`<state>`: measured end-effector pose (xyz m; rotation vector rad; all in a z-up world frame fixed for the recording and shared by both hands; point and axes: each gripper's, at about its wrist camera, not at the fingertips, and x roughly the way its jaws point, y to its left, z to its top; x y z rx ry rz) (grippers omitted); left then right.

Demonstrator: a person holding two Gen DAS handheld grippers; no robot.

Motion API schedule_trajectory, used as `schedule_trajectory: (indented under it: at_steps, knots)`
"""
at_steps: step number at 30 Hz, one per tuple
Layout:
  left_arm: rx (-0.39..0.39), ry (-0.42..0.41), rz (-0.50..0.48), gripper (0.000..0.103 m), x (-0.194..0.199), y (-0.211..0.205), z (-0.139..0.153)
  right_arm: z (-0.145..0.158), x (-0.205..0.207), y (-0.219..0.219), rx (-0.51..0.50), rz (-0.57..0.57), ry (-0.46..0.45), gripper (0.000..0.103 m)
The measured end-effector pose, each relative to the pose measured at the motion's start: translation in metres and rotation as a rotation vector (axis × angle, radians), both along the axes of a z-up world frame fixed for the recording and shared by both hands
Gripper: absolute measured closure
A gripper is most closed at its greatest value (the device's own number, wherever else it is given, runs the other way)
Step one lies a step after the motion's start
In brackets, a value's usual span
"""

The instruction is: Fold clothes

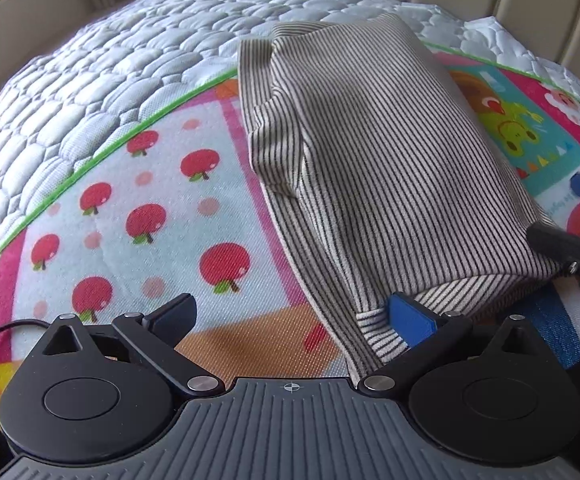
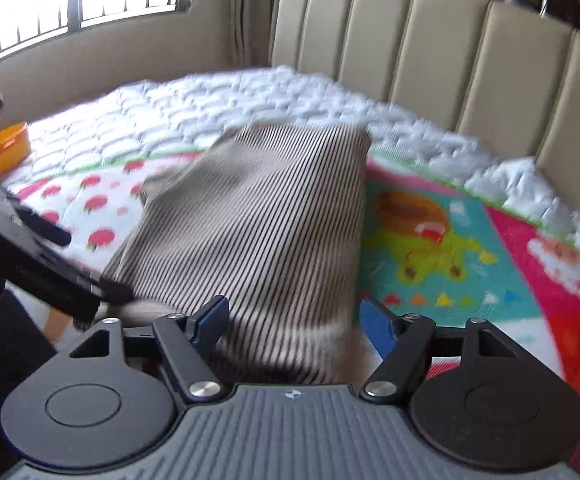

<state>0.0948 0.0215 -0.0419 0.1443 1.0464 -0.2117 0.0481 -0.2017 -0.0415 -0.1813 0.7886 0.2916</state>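
- Left gripper (image 1: 292, 316) nearest the lens in the left wrist view, jaws spread as wide as they go, released; blue pad sits against the near hem of the striped garment (image 1: 370, 168), nothing pinched.
- Right gripper (image 2: 294, 320) in its own view: jaws apart, near edge of the garment (image 2: 257, 216) lies between them; pads do not look pressed on it, so released, though blur makes contact hard to judge.
- Garment lies folded into a rough rectangle on the colourful play mat (image 1: 129, 200), mat spread over the white quilted mattress (image 1: 109, 60); padded headboard (image 2: 430, 48) behind.
- A sleeve or side flap bunches along its left edge in the left wrist view, not flat.
- Orange tub (image 2: 5, 146) far left on the mattress, well apart from the garment.
- Handling judgement: thin knit, light, soft, floppy; will sag and drape, not slippery, not fragile.
- Best hold: near hem corners, one per gripper, pinching all layers together so the fold stays aligned.
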Motion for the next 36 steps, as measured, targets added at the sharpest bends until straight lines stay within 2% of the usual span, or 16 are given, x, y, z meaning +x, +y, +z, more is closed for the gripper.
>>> schedule_trajectory:
  at_steps: [2,5,9,14,20,36]
  knots:
    - [0.001,-0.002,0.0,0.0,0.0,0.0,0.0,-0.009,0.004,0.0,-0.008,0.001,0.052,0.027]
    - [0.001,-0.004,0.0,0.0,-0.001,-0.001,0.0,-0.01,0.005,-0.001,-0.012,-0.005,0.056,0.021]
    - [0.002,-0.007,0.0,0.0,-0.001,-0.002,0.0,-0.015,0.004,0.001,-0.035,-0.01,0.069,0.008]
    - [0.003,-0.008,0.001,0.0,-0.001,-0.001,0.0,-0.019,0.004,0.002,-0.047,-0.024,0.091,0.0]
    - [0.002,-0.006,0.003,0.0,-0.001,-0.001,0.0,-0.021,0.008,-0.005,0.003,-0.059,0.129,0.0]
    - [-0.001,-0.003,0.005,0.0,-0.001,-0.002,-0.001,-0.023,0.008,-0.002,-0.02,-0.047,0.112,0.0]
